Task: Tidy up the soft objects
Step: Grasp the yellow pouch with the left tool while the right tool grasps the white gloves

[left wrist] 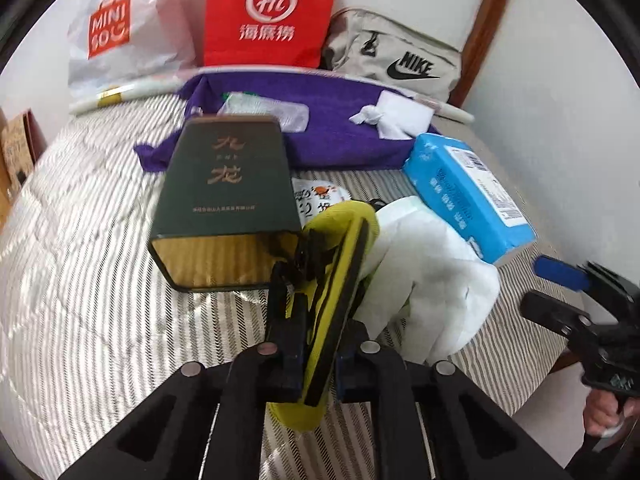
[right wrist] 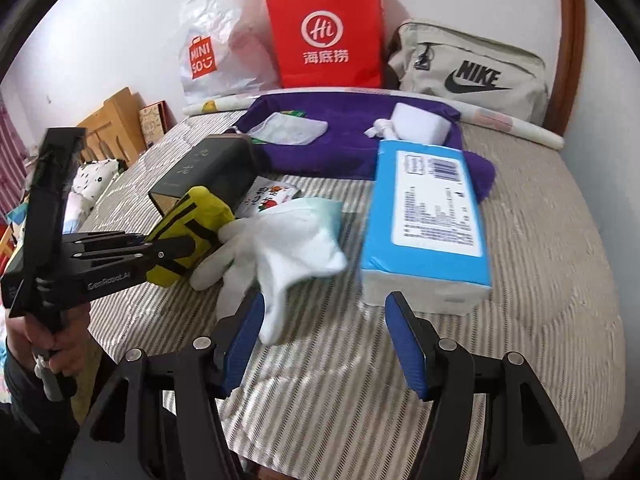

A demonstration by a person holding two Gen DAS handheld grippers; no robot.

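Yellow fabric with black stripes sits clamped in my left gripper (left wrist: 316, 344), lifted off the bed (right wrist: 540, 264).
I hold the yellow pouch (left wrist: 340, 280) just in front of the green box (left wrist: 224, 196), so it clears the white glove (right wrist: 288, 240) beside it; my right gripper (right wrist: 324, 340) hangs spread and empty, near that glove.

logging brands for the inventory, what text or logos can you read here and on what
"MINISO": white plastic bag at the wall.
"Hi" and "海底捞": red paper bag.
"NIKE" with swoosh: beige bag.
"九龙": dark green tin box; the small line beneath is too blurred.
"GenRobot.AI": left hand-held gripper.
Blue tissue pack: label and barcode print too small to read.
Snack packet: characters unreadable.
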